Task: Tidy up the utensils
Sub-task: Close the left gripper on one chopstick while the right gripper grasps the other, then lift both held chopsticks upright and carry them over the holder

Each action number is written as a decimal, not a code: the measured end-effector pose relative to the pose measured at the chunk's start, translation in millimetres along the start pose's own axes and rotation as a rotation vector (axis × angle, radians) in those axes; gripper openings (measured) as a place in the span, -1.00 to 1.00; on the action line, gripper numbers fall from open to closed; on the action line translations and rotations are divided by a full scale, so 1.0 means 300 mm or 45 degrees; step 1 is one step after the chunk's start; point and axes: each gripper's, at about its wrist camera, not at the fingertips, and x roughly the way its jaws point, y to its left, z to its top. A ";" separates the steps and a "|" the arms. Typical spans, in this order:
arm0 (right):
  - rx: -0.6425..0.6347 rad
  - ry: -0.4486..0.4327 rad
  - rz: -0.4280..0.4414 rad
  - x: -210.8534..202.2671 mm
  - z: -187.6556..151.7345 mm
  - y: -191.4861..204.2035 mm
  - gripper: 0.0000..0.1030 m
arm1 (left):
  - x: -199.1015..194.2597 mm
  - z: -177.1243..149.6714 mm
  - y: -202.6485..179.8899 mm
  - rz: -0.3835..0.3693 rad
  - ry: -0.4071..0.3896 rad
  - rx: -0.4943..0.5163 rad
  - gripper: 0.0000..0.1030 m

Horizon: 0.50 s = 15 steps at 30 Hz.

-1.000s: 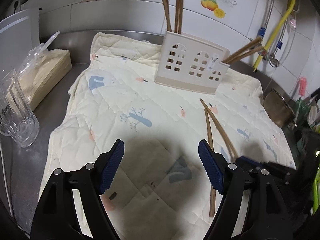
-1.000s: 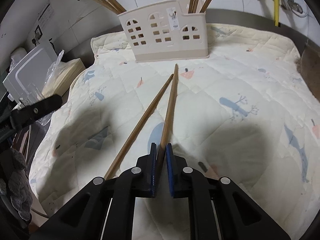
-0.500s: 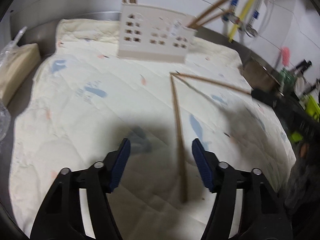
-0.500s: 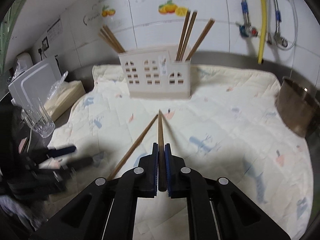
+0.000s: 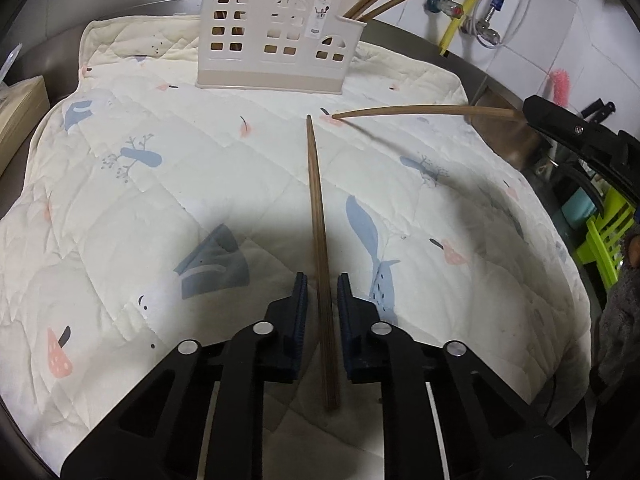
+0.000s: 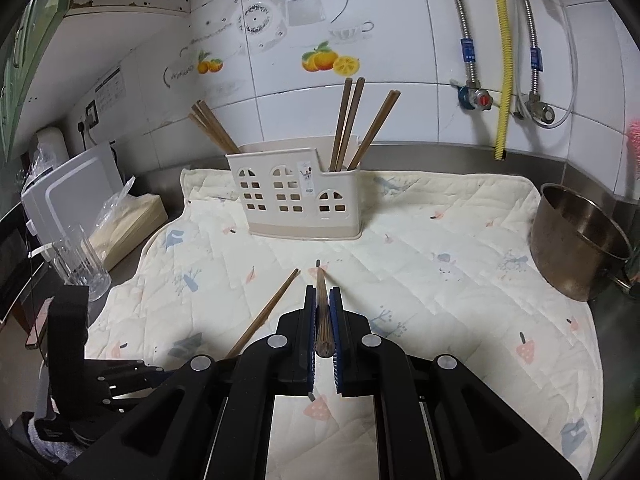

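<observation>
A cream utensil holder with several wooden chopsticks stands at the back of a quilted mat. One loose chopstick lies flat on the mat, its near end between the jaws of my left gripper. Those jaws are closing, with thin gaps still showing on both sides of the stick. My right gripper is shut on a second chopstick, held above the mat with its tip toward the holder. This raised chopstick also shows in the left wrist view.
A metal pot stands at the mat's right edge. On the left are a clear glass, a bagged stack of napkins and a white appliance. Pipes and valves run along the tiled wall.
My left gripper came down over the lying chopstick and its jaws narrowed around it. My right gripper lifted the other chopstick off the mat.
</observation>
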 end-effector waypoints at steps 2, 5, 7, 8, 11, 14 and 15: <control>0.001 0.001 0.000 0.001 0.000 0.001 -0.87 | 0.002 0.004 0.000 0.014 0.004 0.008 -0.86; -0.002 0.003 0.003 -0.001 0.003 0.000 -0.87 | -0.002 0.013 0.000 0.016 0.008 0.002 -0.89; -0.005 0.002 0.003 -0.003 0.006 0.001 -0.87 | -0.016 0.021 0.002 0.018 0.000 0.001 -0.89; -0.006 0.002 0.003 0.000 0.007 0.003 -0.87 | -0.026 0.027 0.004 0.017 -0.009 0.002 -0.89; -0.017 -0.009 -0.003 -0.007 0.017 0.005 -0.87 | -0.077 0.060 0.015 0.021 -0.062 0.004 -0.89; -0.024 -0.022 -0.006 -0.013 0.032 0.000 -0.87 | -0.129 0.104 0.021 0.023 -0.122 0.013 -0.89; -0.026 -0.027 -0.007 -0.015 0.039 -0.002 -0.87 | -0.146 0.119 0.022 0.024 -0.142 0.020 -0.89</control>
